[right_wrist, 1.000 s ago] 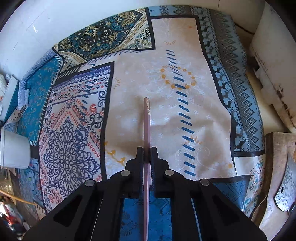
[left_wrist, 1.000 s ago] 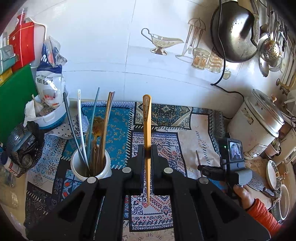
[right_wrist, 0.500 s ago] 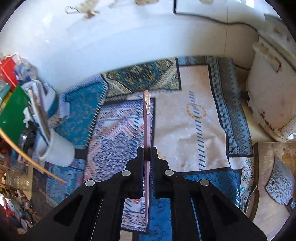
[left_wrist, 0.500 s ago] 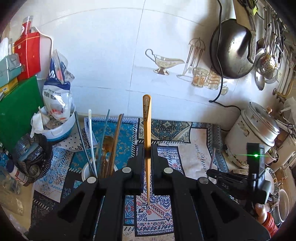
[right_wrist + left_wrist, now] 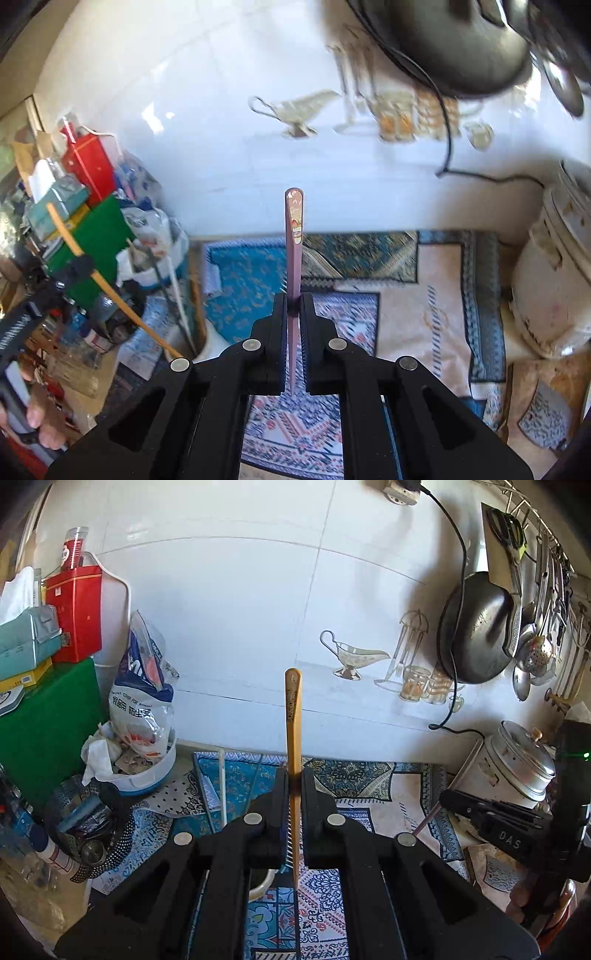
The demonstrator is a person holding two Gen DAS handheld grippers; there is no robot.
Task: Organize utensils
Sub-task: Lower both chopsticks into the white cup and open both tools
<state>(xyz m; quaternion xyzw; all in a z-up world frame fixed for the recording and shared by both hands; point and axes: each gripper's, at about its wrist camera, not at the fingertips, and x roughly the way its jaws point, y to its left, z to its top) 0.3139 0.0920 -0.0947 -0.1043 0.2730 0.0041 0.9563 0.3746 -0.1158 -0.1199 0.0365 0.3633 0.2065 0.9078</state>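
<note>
Both grippers are chunky matte black plastic; the left gripper (image 5: 294, 797) has two angular fingers with round silver screw heads and triangular cutouts further back; the right gripper (image 5: 293, 317) looks identical up close; seen from the side it's got white "DAS" lettering, a green LED, and a reddish-orange sleeve (image 5: 565, 897) behind it

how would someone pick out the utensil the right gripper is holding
Look above the patterned mat below the white tiled wall. The right gripper clamps a slim pinkish-purple utensil handle upright; the left gripper's handle is golden.
</note>
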